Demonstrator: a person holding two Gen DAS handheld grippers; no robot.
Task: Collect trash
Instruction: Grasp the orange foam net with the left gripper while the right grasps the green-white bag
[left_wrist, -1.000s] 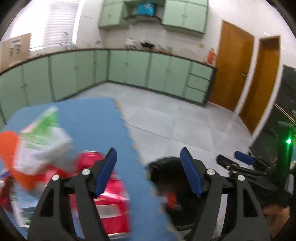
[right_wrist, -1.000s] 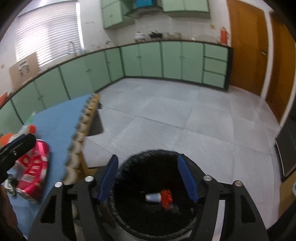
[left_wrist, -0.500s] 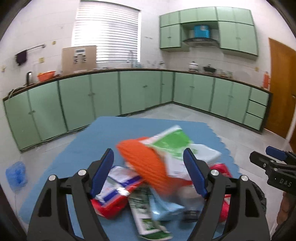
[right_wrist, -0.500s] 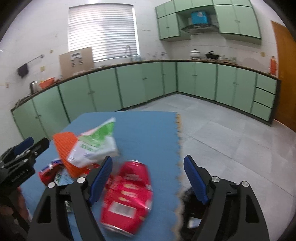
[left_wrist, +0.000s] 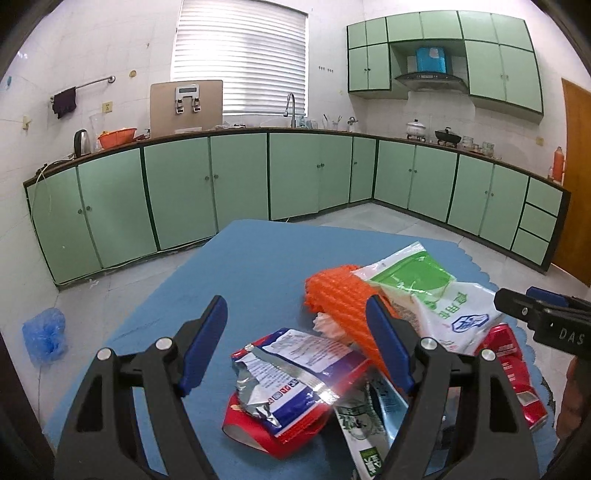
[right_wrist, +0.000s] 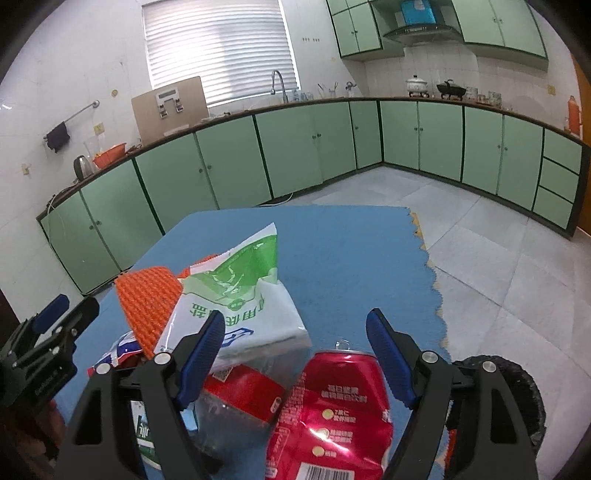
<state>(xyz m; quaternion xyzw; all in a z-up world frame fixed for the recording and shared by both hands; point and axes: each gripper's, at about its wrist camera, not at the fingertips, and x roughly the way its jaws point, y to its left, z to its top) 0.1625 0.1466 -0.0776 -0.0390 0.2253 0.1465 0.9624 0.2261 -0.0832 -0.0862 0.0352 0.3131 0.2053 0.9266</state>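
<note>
While both grippers hang over the blue mat (left_wrist: 258, 266), the left gripper (left_wrist: 295, 343) stands spread wide with nothing pinched, a torn red and silver wrapper (left_wrist: 295, 380) lying just under it. The right gripper (right_wrist: 295, 354) is released too, empty, a crushed red can (right_wrist: 332, 413) below its jaws. Behind sit an orange mesh sleeve (right_wrist: 147, 299) and a green and white bag (right_wrist: 240, 295), heaped together. The black bin (right_wrist: 517, 398) waits beside the mat's right edge; green cabinets (left_wrist: 184, 192) line the far wall.
</note>
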